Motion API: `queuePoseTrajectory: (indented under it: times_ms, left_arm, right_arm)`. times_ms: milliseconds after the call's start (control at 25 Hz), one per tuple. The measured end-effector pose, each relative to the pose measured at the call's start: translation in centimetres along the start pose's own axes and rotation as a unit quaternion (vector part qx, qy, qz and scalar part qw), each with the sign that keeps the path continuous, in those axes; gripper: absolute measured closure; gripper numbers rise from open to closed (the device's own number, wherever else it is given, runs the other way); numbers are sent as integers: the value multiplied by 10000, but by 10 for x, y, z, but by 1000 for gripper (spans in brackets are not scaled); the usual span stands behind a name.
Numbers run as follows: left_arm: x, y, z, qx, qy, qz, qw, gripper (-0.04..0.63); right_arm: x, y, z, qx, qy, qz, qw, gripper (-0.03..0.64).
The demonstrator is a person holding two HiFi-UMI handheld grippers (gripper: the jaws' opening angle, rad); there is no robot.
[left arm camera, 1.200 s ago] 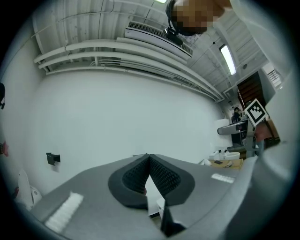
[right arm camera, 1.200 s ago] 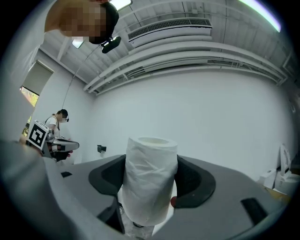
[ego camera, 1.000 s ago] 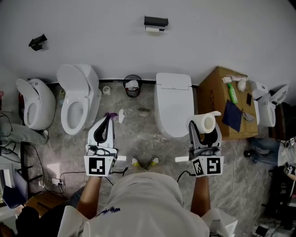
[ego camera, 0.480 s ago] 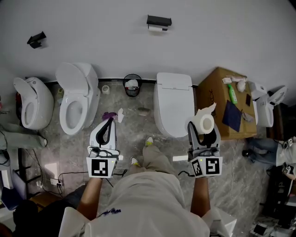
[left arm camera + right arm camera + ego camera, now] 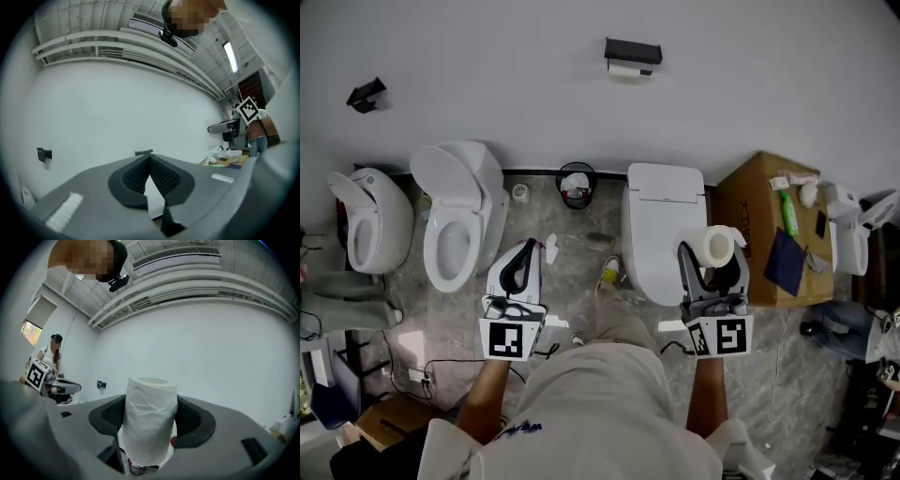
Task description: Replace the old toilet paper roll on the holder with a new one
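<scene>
Both grippers had travelled forward with us toward the white wall (image 5: pixel 487 66). The wall-mounted black toilet paper holder (image 5: pixel 633 49) now sat lower in the head view than a second before, and one foot had stepped out ahead.

The right gripper (image 5: pixel 711 264) had its fingers clamped on the sides of the fresh white toilet paper roll (image 5: pixel 717 246). In the right gripper view the roll (image 5: pixel 149 420) stood upright between the dark pads, and we judged that this kept its core free for the holder. In the head view the roll hung above the closed-lid white toilet (image 5: pixel 664 220).

The left gripper (image 5: pixel 527 249) was empty, its fingers pressed together (image 5: pixel 161 176). We took it that it was kept free to pull the old roll off. In the left gripper view it pointed level at the wall, with the holder (image 5: pixel 144 153) just over its tip.

The old roll under the holder showed only as a small pale patch, so we could not tell how much paper was left on it. The gripper's body cut off the new roll's bottom end, and something reddish beside it was too small to identify.
</scene>
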State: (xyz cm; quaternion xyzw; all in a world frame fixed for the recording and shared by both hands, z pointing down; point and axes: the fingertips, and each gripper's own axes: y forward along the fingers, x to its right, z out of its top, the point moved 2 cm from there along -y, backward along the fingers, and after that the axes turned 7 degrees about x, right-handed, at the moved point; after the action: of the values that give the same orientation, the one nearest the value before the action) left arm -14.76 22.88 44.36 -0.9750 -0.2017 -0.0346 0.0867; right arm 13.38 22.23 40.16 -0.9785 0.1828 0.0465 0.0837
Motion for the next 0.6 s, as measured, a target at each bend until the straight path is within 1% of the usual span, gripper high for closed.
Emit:
queuePoseTrajectory:
  times_ms: [120,200,280,400,520,600]
  left_arm:
    - [-15,58,-20,-55,-19,74,10000,594]
    - [-22,98,-28,-33,-24,161,9999,594]
    - [-24,140,-35,31,-124,198,9997,594]
    - [-27,191,-52,-28,-284,141,9995,594]
    - [-27,236,-60,-67,-199,123,9997,594]
    - [-26,261,-59,-21,-236,107,9997,592]
  right_arm:
    - [29,61,-12,113,89,-7,9999,316]
    - [48,100,-15,164,154,73,9997,316]
    - [69,133,-19,176,195,177,9995,316]
    - [99,177,-32,151,264,314,9990,316]
    - [128,209,-42,163,253,324,9990,316]
    - [147,224,-49,117,336,283,9990,316]
